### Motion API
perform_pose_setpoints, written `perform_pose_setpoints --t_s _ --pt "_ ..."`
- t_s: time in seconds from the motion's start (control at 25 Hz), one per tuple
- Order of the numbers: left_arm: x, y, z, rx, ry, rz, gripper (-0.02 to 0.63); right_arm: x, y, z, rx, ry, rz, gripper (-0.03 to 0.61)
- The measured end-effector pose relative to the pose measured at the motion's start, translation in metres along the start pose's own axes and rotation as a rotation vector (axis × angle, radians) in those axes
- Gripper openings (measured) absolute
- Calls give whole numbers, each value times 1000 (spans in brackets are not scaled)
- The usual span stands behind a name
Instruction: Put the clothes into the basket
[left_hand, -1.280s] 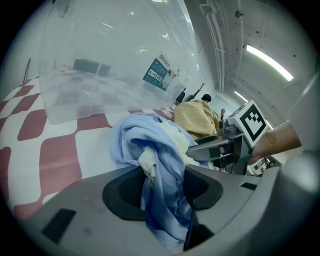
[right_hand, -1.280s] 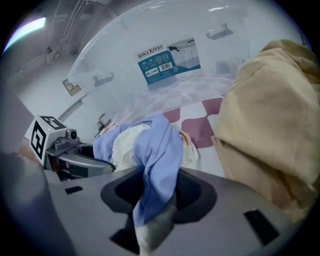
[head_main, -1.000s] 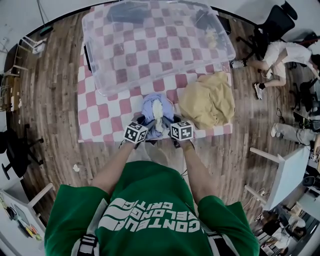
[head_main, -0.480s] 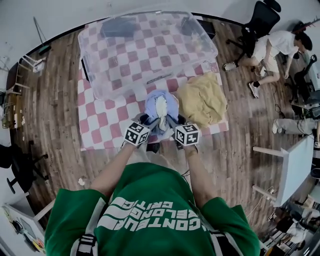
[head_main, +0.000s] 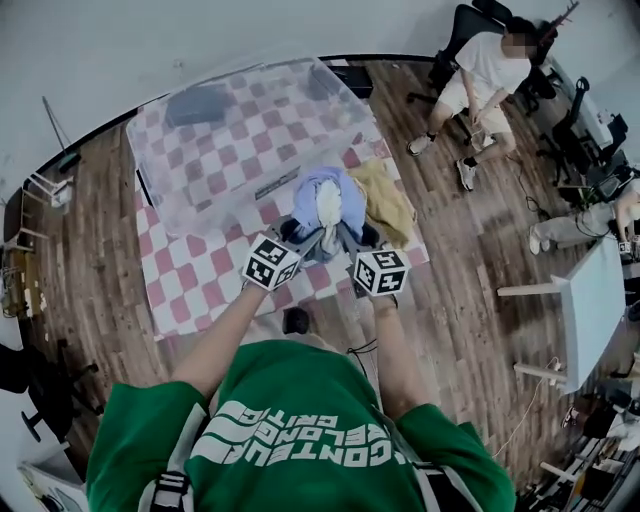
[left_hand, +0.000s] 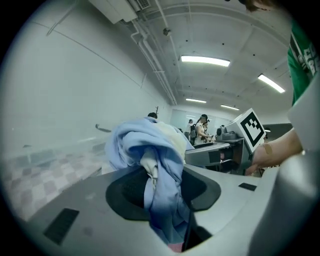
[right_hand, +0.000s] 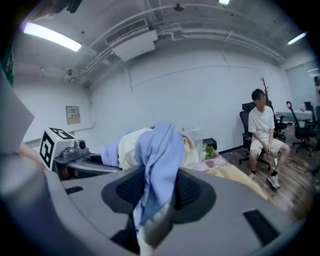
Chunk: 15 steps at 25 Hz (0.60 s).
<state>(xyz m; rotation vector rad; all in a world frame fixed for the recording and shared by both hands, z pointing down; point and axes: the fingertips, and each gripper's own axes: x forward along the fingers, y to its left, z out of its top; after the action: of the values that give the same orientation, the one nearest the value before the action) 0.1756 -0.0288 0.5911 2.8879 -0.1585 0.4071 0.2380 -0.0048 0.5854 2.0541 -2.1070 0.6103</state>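
Observation:
A bundled light-blue and cream garment (head_main: 324, 206) hangs in the air between my two grippers, above the checkered cloth. My left gripper (head_main: 292, 236) is shut on its left side; blue cloth (left_hand: 160, 165) runs down between the jaws. My right gripper (head_main: 360, 238) is shut on its right side, with blue fabric (right_hand: 157, 165) pinched between the pads. The clear plastic basket (head_main: 250, 140) stands just beyond the bundle on the pink-and-white checkered cloth (head_main: 200, 270). A yellow garment (head_main: 385, 200) lies on the cloth to the right, partly hidden by the bundle.
A person sits on an office chair (head_main: 480, 75) at the back right, legs stretched over the wooden floor. A white table (head_main: 585, 320) stands at the right. A white wall runs behind the basket. More people stand far off in the left gripper view.
Both grippers have risen together with the blue garment, which has lifted off the cloth and now hangs in front of the basket's near wall. The head view has swung, showing more wall.

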Motion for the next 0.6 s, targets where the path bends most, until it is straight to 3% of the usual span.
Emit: perform_pose_setpoints --t_s 0.32,0.6 --pt "31 -25 111 155 -97 -57 153 -43 -39 102 -64 -171 -91 159" --pt "46 -42 161 220 -144 -83 153 -67 -57 147 -101 -247 -134 158"
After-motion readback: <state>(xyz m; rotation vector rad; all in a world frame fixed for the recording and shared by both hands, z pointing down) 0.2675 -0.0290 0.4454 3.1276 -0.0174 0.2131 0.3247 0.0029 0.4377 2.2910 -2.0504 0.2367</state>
